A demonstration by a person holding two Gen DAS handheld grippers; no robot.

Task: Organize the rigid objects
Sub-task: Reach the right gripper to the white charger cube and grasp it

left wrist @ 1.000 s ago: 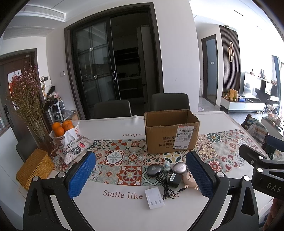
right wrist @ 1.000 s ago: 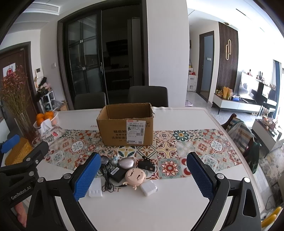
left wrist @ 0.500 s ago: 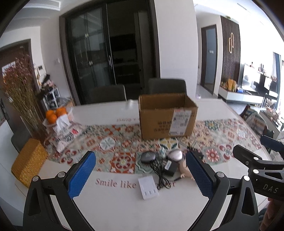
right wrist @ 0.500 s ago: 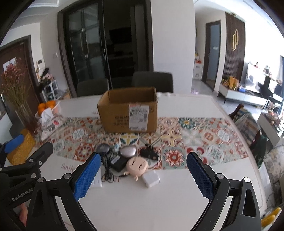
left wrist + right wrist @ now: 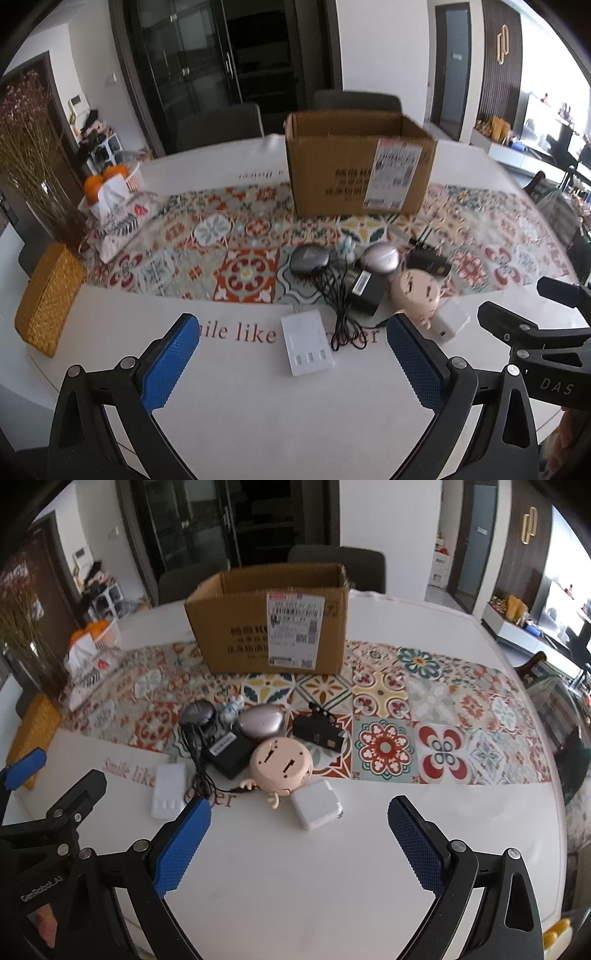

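Note:
An open cardboard box (image 5: 360, 166) (image 5: 273, 627) stands on the patterned runner. In front of it lies a cluster: a white multi-port charger (image 5: 306, 345) (image 5: 168, 790), a black adapter with cable (image 5: 365, 290) (image 5: 231, 751), two grey mice (image 5: 309, 258) (image 5: 262, 720), a peach round toy (image 5: 415, 291) (image 5: 280, 764), a white square charger (image 5: 317, 808) and a small black device (image 5: 319, 733). My left gripper (image 5: 291, 363) is open and empty, just short of the white multi-port charger. My right gripper (image 5: 299, 843) is open and empty, just short of the white square charger.
A white table (image 5: 295, 878) carries everything. At the left are a woven yellow box (image 5: 48, 299), a basket of oranges with a tissue pack (image 5: 107, 184) and a vase of dried flowers (image 5: 33, 155). Dark chairs (image 5: 218, 125) stand behind the table.
Both grippers have tilted down and moved closer to the table and the cluster of objects. The objects have not moved. Both stay open.

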